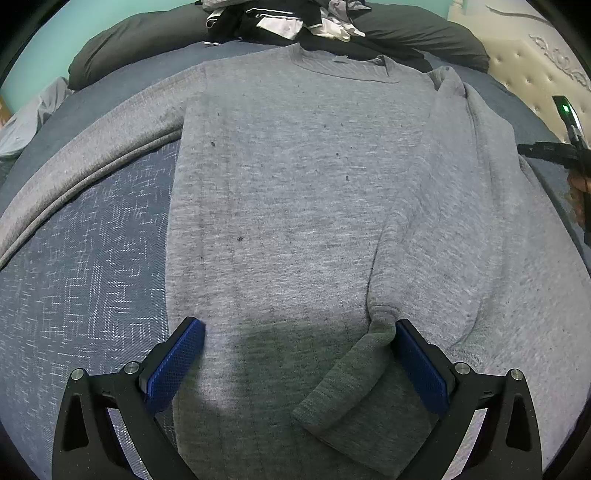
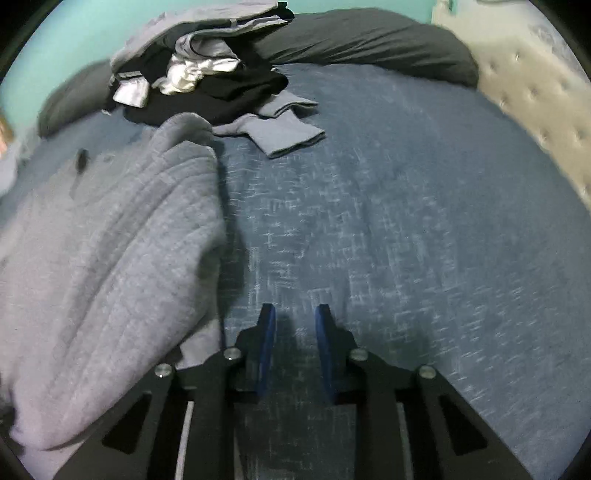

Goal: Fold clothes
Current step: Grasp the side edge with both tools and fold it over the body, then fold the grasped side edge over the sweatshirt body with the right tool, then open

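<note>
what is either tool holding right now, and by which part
Nothing is held. The left tool hangs wide open over the grey sweater, and the right tool is slightly open over the bare blue bedspread.

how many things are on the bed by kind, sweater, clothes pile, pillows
grey sweater, spread flat, one sleeve folded across it: 1
pile of mixed clothes by the pillows: 1
dark pillows along the far edge of the bed: 2
total: 4
Both lie on the blue bedspread. The left tool is open over the sweater's hem; the right tool is slightly open over bare bedspread.

Dark pillow (image 2: 369,40), tufted headboard (image 2: 535,107), teal wall (image 2: 74,33)
</note>
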Tool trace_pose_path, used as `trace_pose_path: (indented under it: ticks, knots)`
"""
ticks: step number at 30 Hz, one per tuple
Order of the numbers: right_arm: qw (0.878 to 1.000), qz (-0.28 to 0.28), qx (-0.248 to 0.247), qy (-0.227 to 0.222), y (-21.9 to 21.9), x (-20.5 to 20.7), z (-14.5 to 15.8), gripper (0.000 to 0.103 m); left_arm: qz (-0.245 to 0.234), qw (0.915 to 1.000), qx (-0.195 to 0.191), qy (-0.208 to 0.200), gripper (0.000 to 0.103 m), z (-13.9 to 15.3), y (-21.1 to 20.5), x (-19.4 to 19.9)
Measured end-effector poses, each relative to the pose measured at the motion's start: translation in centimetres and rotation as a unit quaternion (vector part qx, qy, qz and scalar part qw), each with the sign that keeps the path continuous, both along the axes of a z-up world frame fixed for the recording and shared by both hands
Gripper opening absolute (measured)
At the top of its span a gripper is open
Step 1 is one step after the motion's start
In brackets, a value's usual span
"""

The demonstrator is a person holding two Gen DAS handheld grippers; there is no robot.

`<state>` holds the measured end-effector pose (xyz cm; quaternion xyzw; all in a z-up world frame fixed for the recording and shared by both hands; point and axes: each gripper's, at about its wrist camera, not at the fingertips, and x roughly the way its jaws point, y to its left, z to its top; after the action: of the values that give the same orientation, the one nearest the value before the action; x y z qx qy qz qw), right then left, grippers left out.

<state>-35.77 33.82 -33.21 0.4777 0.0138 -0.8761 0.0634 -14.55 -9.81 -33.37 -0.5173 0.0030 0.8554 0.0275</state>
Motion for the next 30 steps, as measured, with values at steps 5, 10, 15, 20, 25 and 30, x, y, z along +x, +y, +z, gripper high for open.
trace_pose_path:
  ticks: [5, 10, 15, 20, 25, 30]
  knots:
    - [0.995, 0.081, -0.051, -0.006, -1.7, 1.7, 0.3, 0.026, 0.000, 1.0000, 0.000, 0.000, 0.103, 0.0, 0.8, 0.1]
    - [0.992, 0.129, -0.010, 0.004, -5.0, 2.4, -0.1, 0.032, -0.001, 1.0000, 0.002, 0.000, 0.103, 0.0, 1.6, 0.3]
    - [0.993, 0.114, 0.038, 0.004, -6.4, 1.0, -1.0, 0.033, -0.001, 1.0000, 0.004, 0.000, 0.103, 0.0, 2.8, 0.5]
    - [0.999, 0.037, -0.027, 0.013, -4.6, -1.1, -0.8, 0.033, -0.002, 1.0000, 0.008, 0.000, 0.103, 0.0, 4.1, 0.7]
    - [0.998, 0.055, -0.016, 0.015, -5.4, -2.1, -0.7, 0.033, -0.002, 1.0000, 0.007, 0.001, 0.103, 0.0, 5.1, 1.6]
    - [0.995, 0.093, 0.020, 0.016, -6.8, -3.6, -0.7, 0.033, -0.003, 1.0000, 0.008, 0.002, 0.103, 0.0, 6.6, 1.9]
